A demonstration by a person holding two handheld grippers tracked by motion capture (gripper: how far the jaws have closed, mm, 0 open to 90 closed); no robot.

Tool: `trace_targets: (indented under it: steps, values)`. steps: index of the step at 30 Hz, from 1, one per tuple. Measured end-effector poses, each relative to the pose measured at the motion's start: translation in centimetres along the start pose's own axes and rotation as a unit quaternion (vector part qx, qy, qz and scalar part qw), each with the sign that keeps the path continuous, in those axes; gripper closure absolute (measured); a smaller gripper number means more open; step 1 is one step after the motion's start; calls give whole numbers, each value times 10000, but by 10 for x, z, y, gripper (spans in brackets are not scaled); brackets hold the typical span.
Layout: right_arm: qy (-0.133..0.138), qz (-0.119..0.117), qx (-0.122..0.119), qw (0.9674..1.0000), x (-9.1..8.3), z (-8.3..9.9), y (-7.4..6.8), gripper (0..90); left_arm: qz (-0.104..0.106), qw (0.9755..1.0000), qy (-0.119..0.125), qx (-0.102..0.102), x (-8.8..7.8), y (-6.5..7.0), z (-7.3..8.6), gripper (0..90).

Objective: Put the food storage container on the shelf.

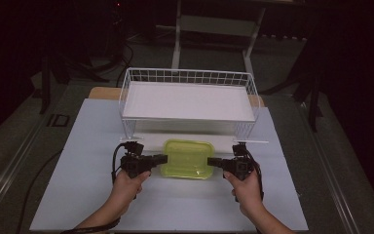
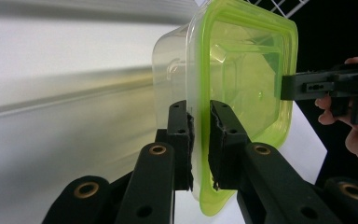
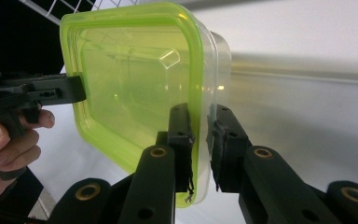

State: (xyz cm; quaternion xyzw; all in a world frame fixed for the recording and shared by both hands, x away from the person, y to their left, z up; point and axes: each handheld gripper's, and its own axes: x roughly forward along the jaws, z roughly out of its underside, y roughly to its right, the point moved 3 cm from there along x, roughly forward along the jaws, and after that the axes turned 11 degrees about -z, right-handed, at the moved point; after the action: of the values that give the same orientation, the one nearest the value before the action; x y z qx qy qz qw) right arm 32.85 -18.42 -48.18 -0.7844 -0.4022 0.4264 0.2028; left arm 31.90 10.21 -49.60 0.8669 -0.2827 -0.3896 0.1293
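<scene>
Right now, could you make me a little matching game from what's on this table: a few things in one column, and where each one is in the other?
Things:
1. wire basket
2. green-lidded container
3. left claw
4. right claw

Places:
A. clamped on the container's right edge
B. at the far side of the table
C. clamped on the container's left edge
D. between the two claws, in front of the basket

Pairs: 1-B, 2-D, 3-C, 4-A

The room lay dark around a white table [image 1: 92, 195]; grey floor [image 1: 9, 146] (cables trailing) and a pale frame [image 1: 214, 24] stood behind.
</scene>
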Motion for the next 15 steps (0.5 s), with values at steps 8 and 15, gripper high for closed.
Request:
trace_targets:
  steps: [8,15]
  values:
    - [107,92,1,9999,14,-12,11,795,-145,9999,70,-35,13,-11,-10,805]
    - [145,195,56,9997,29,-20,22,794,-273,9995,160,-33,24,-24,-16,805]
